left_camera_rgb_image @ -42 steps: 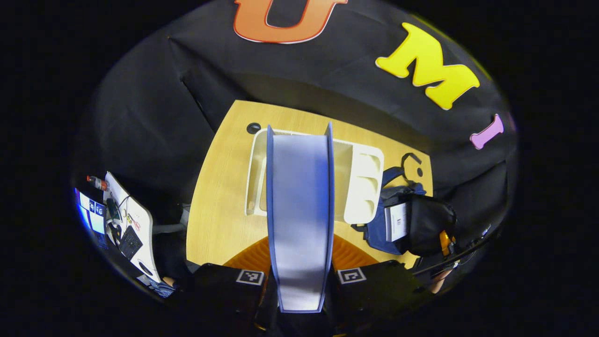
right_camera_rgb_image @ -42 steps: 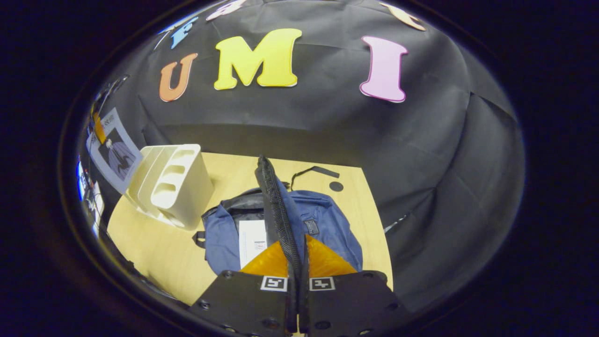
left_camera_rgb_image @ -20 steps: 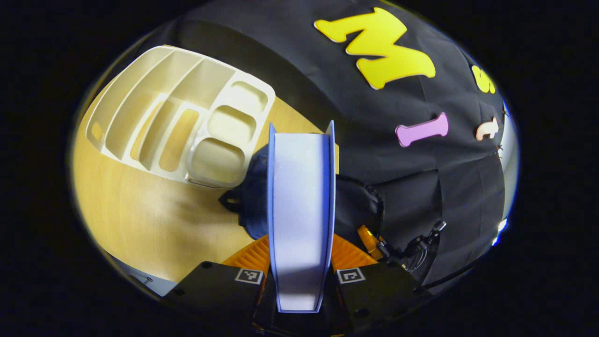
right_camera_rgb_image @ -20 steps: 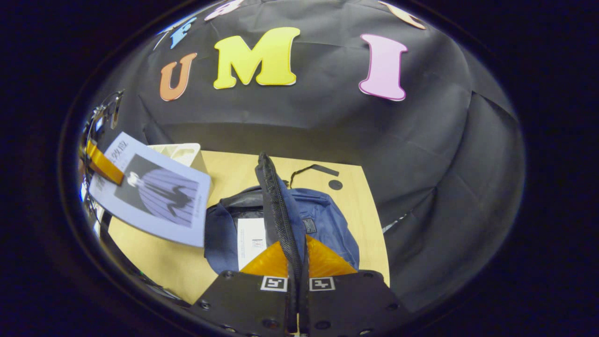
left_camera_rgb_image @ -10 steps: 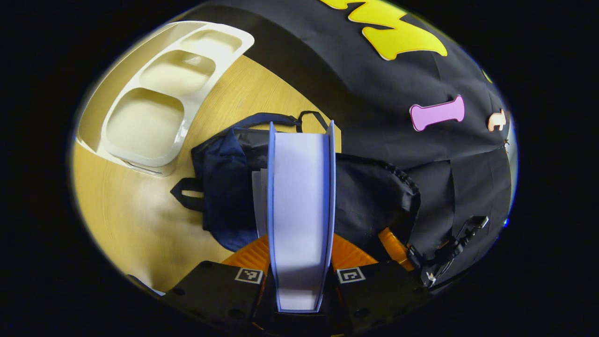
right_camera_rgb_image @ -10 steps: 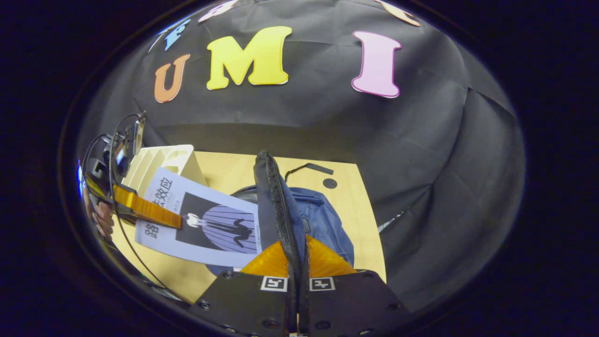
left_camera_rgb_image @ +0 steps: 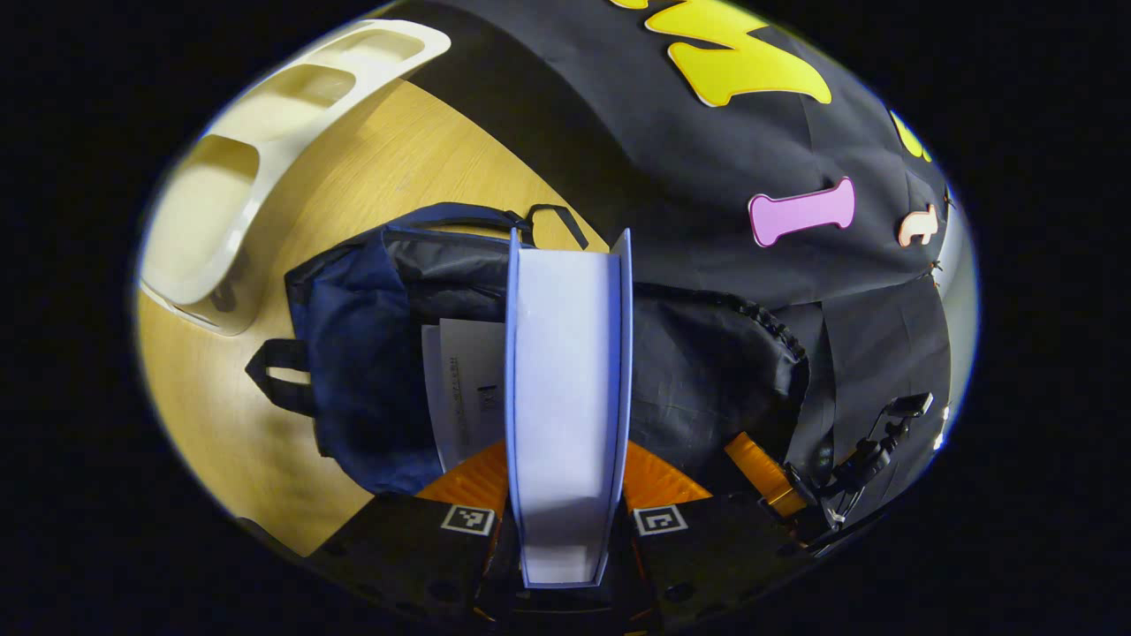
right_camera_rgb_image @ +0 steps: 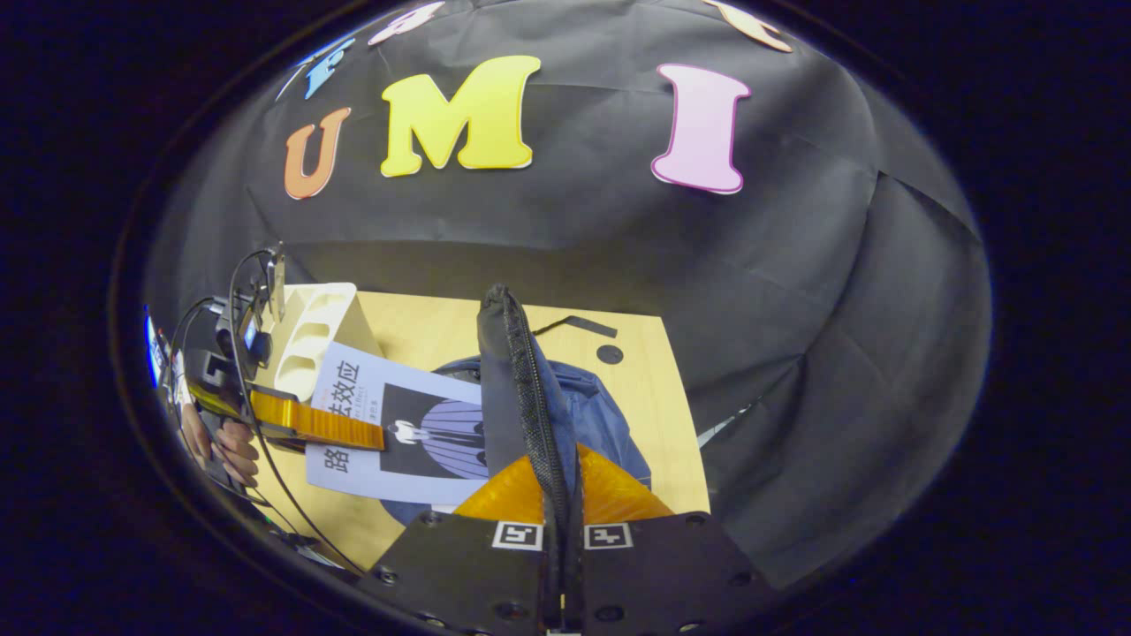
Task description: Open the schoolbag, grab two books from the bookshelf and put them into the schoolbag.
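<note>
- Left claw squeezes a blue book, held above the open schoolbag
- Right claw pinches the schoolbag's flap, lifting it
- White bookshelf stands beside the schoolbag on the worktop

Each gripper is built alike: the left gripper and the right gripper are made of two black plates carrying small square black-and-white markers, with ribbed orange fingers in front. Screws are set in the right gripper's plates. Thin black cables are looped over the left gripper's black camera mount.
</note>
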Motion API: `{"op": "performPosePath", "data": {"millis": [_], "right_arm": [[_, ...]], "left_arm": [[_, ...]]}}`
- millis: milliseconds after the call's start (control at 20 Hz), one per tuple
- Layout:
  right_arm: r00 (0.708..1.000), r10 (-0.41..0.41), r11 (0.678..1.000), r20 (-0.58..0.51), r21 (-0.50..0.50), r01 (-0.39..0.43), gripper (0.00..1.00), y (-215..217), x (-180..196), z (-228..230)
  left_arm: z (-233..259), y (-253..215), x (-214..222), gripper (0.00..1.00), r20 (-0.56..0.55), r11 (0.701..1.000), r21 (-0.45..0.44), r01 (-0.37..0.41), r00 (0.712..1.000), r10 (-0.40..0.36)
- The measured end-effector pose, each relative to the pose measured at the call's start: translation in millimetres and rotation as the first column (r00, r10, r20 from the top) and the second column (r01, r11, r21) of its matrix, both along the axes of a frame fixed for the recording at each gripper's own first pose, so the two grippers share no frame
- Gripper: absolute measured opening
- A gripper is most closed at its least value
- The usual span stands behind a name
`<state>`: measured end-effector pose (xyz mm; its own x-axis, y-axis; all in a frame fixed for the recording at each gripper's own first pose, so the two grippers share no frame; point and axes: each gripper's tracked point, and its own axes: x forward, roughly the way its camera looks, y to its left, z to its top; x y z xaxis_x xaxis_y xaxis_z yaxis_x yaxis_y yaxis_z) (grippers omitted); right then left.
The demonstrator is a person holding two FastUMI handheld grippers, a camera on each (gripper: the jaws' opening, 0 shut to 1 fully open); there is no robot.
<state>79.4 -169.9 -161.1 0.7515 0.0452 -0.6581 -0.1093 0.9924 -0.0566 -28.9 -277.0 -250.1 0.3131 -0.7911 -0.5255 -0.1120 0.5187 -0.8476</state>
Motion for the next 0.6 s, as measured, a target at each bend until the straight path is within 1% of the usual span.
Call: {"op": "performPosePath", "data": {"millis": [250,300,350,450,550,600], "right_arm": [[1.000,0.010,1.000,0.004,-0.019,-0.010,0.02,0.4,2.8,8.8],[1.000,0.013,1.000,0.005,-0.021,-0.013,0.02,1.7,3.8,10.2],[1.000,0.015,1.000,0.005,-0.026,-0.015,0.02,2.7,4.3,10.9],[1.000,0.020,0.999,0.005,-0.031,-0.020,0.02,6.4,5.5,12.1],[1.000,0.020,1.000,0.007,-0.025,-0.020,0.02,11.2,6.4,13.6],[1.000,0.022,0.999,0.007,-0.024,-0.022,0.02,13.1,6.3,14.3]], "left_arm": [[-17.5,-29.5,10.8,0.43,-0.045,0.995,-0.101,-0.020,0.999,0.015],[-21.2,-35.7,12.7,0.45,-0.058,0.992,-0.124,-0.028,0.998,0.021],[-26.8,-41.7,14.5,0.43,-0.077,0.989,-0.145,-0.040,0.997,0.030],[-34.2,-53.4,17.8,0.43,-0.109,0.982,-0.180,-0.061,0.993,0.042],[-40.7,-66.0,19.3,0.43,-0.119,0.978,-0.203,-0.057,0.992,0.033],[-44.4,-72.3,19.1,0.41,-0.118,0.976,-0.212,-0.048,0.993,0.023]]}}
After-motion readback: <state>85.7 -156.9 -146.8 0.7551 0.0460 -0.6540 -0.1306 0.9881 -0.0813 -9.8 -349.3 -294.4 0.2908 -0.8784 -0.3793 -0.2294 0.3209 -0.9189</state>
